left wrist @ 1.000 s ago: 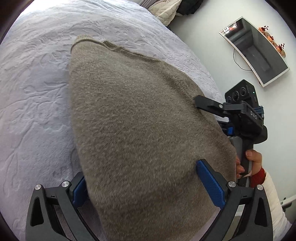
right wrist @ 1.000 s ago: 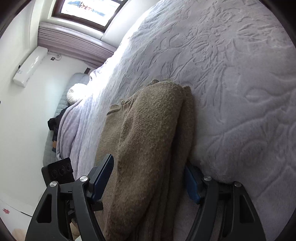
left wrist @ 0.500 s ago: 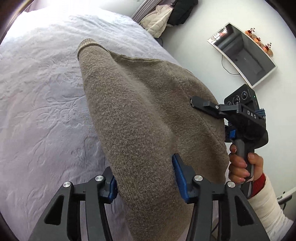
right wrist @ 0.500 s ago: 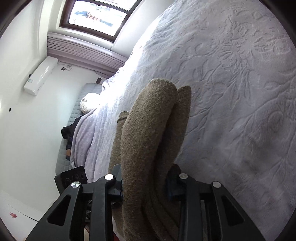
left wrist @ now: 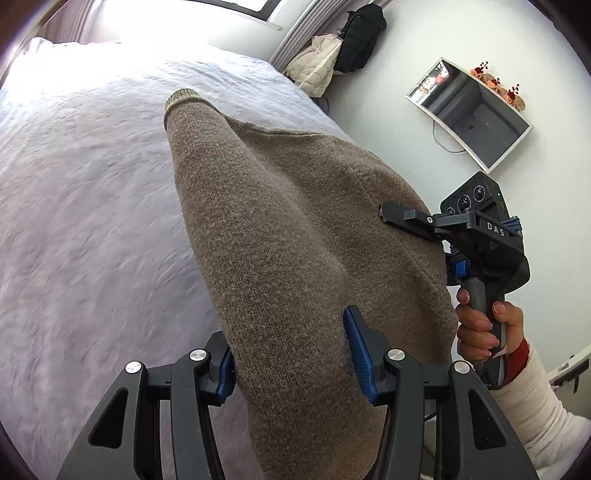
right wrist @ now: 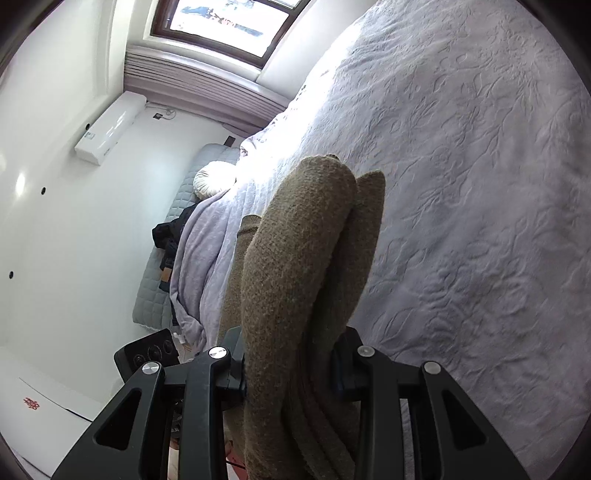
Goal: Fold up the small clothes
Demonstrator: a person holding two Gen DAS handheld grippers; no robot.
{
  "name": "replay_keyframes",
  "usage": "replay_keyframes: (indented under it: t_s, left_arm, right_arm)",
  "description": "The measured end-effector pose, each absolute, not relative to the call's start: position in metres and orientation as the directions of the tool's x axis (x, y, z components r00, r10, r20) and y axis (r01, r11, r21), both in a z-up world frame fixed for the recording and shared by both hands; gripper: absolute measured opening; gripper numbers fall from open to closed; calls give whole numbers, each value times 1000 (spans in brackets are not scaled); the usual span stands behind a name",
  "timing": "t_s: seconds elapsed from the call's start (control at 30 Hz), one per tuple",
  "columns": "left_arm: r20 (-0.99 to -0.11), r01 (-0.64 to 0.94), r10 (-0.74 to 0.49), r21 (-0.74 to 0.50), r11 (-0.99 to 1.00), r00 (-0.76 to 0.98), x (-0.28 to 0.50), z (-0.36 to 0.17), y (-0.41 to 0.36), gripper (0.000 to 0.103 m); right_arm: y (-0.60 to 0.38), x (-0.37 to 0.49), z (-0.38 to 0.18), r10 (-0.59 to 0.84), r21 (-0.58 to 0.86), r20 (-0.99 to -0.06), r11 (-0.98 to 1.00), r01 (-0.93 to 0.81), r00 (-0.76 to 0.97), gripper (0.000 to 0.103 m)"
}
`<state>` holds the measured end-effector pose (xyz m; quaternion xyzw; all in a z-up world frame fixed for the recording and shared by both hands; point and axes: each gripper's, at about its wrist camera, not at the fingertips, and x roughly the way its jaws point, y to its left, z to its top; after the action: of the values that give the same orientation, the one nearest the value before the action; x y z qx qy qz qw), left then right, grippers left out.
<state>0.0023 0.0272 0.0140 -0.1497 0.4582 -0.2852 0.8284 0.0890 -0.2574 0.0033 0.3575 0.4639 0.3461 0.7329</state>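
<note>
Overhead of the bed (left wrist: 92,206), a folded brown sweater (left wrist: 280,236) is held up, its ribbed cuff end pointing toward the window (right wrist: 225,22). The left gripper (left wrist: 291,354) is clamped on the sweater's near bundle, blue pads (left wrist: 356,350) pressed into the knit on both sides. The right gripper (right wrist: 291,365) is closed on several folded layers of the sweater (right wrist: 306,258). Beside the sweater, the right hand (left wrist: 484,321) is wrapped around its grey handle, fingers curled, wrist below.

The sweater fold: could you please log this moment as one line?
left hand-held gripper: shut on sweater | right hand-held gripper: shut on sweater | bedspread: beneath
</note>
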Motion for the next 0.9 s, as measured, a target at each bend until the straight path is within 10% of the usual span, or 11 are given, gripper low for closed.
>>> replay_keyframes:
  t_s: [0.3, 0.57, 0.9]
  left_arm:
    - [-780, 233, -486, -427, 874, 395, -33, -45, 57, 53]
    - [-793, 118, -330, -315, 942, 512, -67, -46, 81, 80]
    - [-757, 18, -143, -170, 985, 637, -100, -33, 84, 103]
  right_arm:
    - [-198, 65, -56, 788, 791, -556, 600, -124, 263, 35]
    - [-227, 42, -60, 615, 645, -704, 763, -41, 355, 59]
    - [-218, -38, 0, 705, 642, -552, 700, -312, 445, 58]
